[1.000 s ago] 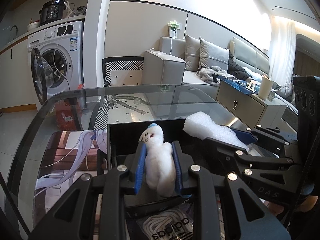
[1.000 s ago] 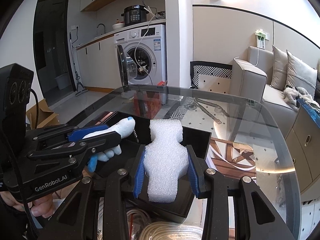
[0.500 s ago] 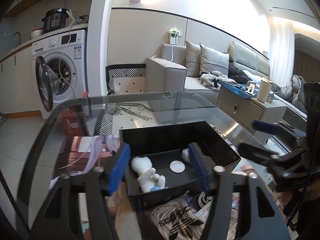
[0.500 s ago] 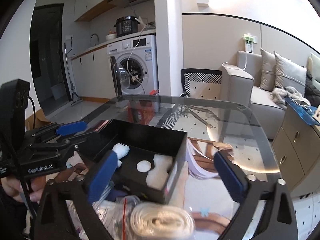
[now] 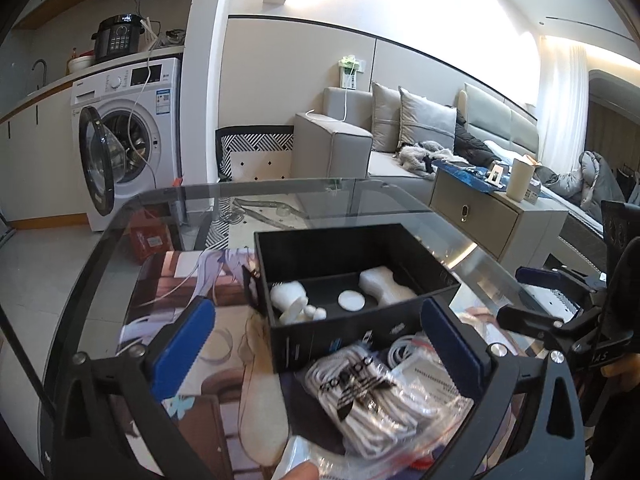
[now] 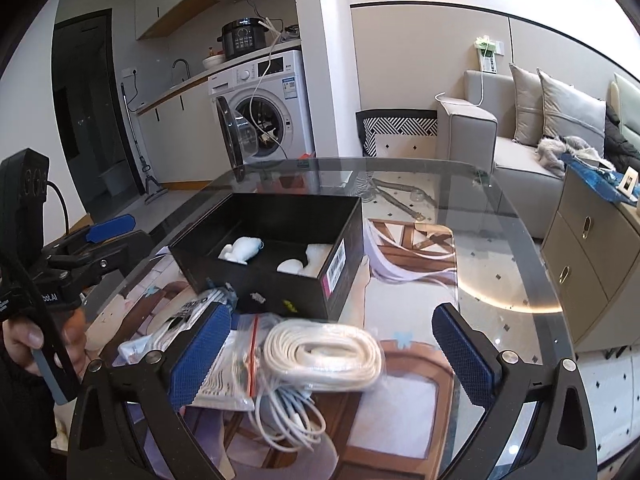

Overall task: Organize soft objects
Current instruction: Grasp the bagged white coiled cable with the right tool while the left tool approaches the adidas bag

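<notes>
1. My left gripper (image 5: 316,344) hangs released, its blue pads spread wide and holding nothing; it sits over the near part of the glass table (image 5: 132,216), whose curved left rim runs close beside it.
2. A bagged bundle of white cord (image 5: 360,384) lies between the left pads, touching the near wall of the black box (image 5: 344,340).
3. The black box stands on the printed mat (image 6: 404,248), well in from the table's far rim; bare glass lies beyond it and to its right.
4. Inside the box, the white plush figure (image 5: 292,304) lies at the left, a white round disc (image 5: 351,301) in the middle, and the white foam piece (image 5: 384,284) at the right, against the right wall.
5. A loose coil of white cable (image 6: 324,352) lies just before the box, between the pads of my right gripper (image 6: 332,360).
6. My right gripper is likewise released, pads wide apart and empty; open mat and glass extend to its right as far as the table's curved edge (image 6: 532,240).
</notes>
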`<state>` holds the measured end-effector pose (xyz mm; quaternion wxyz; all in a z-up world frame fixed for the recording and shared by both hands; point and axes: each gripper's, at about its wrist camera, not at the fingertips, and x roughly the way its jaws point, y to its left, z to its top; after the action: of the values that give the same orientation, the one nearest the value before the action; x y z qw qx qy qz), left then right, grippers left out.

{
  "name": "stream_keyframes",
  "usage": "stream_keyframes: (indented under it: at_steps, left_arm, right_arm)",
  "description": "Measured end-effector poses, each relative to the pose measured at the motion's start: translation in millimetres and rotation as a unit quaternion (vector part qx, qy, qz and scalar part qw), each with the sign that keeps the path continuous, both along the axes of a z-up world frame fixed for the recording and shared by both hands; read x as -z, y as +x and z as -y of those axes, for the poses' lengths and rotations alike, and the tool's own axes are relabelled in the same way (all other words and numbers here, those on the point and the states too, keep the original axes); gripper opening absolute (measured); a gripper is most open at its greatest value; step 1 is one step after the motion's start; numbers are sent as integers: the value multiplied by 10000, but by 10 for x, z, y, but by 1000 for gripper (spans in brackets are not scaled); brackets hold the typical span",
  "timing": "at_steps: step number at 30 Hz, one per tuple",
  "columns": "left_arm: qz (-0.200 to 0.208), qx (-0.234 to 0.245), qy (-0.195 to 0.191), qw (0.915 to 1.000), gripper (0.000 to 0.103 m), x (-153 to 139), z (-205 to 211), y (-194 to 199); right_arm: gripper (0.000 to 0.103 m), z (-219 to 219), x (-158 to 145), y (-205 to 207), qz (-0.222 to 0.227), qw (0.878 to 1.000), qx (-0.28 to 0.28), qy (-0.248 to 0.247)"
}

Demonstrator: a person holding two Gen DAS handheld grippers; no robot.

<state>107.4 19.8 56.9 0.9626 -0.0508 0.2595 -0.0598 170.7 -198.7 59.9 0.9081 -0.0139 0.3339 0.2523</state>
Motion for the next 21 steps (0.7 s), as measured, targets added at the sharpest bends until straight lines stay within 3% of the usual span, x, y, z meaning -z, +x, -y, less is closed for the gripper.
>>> stream_keyframes:
  at_steps: [21]
  left_arm:
    - [-584,47,-95,9982,103,282,128,-70]
  right_arm:
    - [102,-129,304,71,-695,9966,-395,-202]
